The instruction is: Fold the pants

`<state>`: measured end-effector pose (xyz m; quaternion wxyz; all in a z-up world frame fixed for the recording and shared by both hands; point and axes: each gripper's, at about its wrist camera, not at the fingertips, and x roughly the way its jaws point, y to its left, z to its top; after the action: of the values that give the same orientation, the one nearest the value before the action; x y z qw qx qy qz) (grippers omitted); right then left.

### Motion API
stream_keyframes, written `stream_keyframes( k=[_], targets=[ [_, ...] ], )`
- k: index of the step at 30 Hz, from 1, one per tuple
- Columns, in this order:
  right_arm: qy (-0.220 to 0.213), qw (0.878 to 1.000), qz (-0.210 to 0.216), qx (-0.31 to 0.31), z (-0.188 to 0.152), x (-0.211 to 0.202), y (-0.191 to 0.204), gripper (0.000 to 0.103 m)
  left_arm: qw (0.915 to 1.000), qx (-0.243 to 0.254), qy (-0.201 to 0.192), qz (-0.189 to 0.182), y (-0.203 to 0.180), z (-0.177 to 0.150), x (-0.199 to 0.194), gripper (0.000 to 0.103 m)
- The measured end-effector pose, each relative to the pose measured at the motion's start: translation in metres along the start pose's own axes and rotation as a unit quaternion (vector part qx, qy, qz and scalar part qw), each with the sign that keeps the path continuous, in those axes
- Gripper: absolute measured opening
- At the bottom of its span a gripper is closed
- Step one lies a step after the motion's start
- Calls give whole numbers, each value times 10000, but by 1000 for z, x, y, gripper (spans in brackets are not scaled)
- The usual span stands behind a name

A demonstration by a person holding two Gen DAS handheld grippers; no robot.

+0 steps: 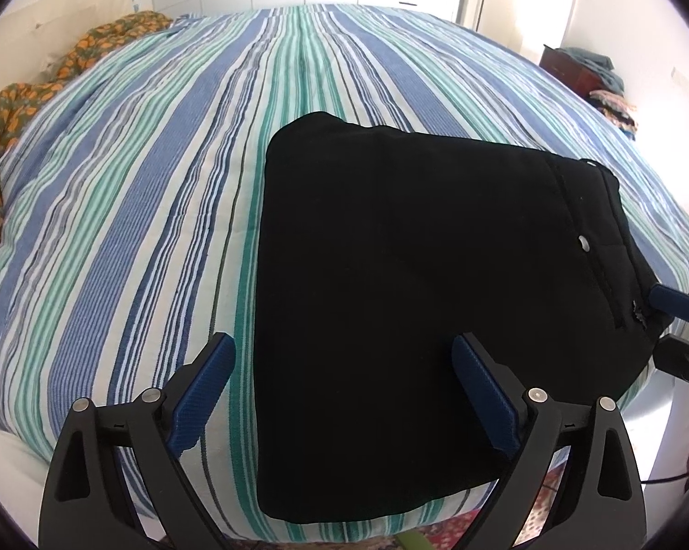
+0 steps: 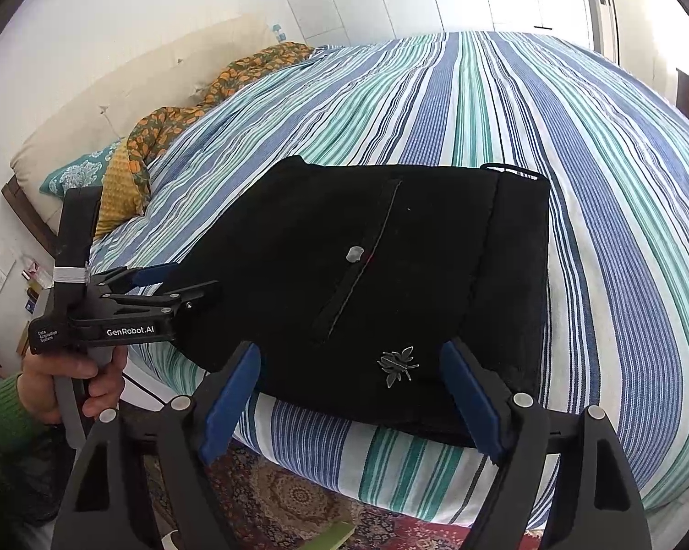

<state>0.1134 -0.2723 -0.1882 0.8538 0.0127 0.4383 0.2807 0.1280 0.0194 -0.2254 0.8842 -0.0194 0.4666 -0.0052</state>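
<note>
Black pants [image 1: 399,275] lie folded into a compact rectangle near the front edge of the striped bed; they also show in the right wrist view [image 2: 367,275] with a silver button and a small insect emblem. My left gripper [image 1: 344,366] is open and empty, its jaws spread over the near left part of the pants; it also shows from the side in the right wrist view [image 2: 184,282]. My right gripper [image 2: 349,376] is open and empty just in front of the pants' near edge; its fingers [image 1: 674,302] show at the pants' right corner.
The bed has a blue, green and white striped cover [image 1: 161,183]. An orange floral blanket [image 2: 198,110] and pillows lie at the headboard side. A patterned rug [image 2: 289,499] lies on the floor below. A dark chest with clothes [image 1: 587,73] stands at the far wall.
</note>
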Motion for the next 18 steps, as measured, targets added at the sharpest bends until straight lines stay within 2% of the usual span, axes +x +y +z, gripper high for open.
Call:
stream_keyframes(
  k=[9, 12, 18],
  targets=[
    [-34, 10000, 53, 65, -1, -1, -1, 82, 9999, 85, -33, 80, -2, -1, -1, 96],
    [-29, 10000, 77, 44, 0, 0, 0, 85, 10000, 58, -25, 70, -1, -1, -1, 97],
    [-13, 10000, -13, -62, -1, 1, 6, 86, 9999, 78, -31, 87, -2, -1, -1, 97]
  ],
)
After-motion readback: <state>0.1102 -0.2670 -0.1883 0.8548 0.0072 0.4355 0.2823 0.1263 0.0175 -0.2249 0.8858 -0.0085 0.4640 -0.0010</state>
